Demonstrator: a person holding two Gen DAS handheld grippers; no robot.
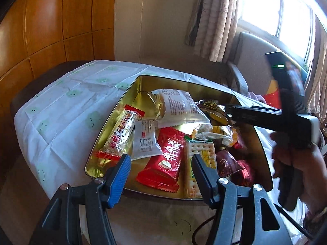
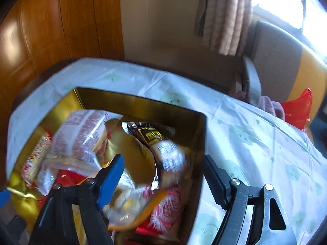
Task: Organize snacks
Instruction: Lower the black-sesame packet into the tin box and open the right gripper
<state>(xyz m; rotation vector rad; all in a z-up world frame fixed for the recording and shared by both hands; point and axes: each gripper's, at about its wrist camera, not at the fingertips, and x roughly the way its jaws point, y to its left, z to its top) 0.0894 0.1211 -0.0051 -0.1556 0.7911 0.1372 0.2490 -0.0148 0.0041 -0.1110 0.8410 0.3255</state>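
Snacks (image 1: 163, 159) with Chinese-printed wrappers

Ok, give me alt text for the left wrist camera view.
A gold tin on a white tablecloth holds mixed snack packets, including a red wafer pack and crackers. The open left gripper hovers at its near edge; the right gripper reaches in from the right.

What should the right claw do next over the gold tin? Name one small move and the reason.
Probably lower the right claw a little and close on the black-and-gold wrapped snack. Its jaws stand open over the gold metal tin, and that packet lies on top of the pile between them, though the view is blurred.
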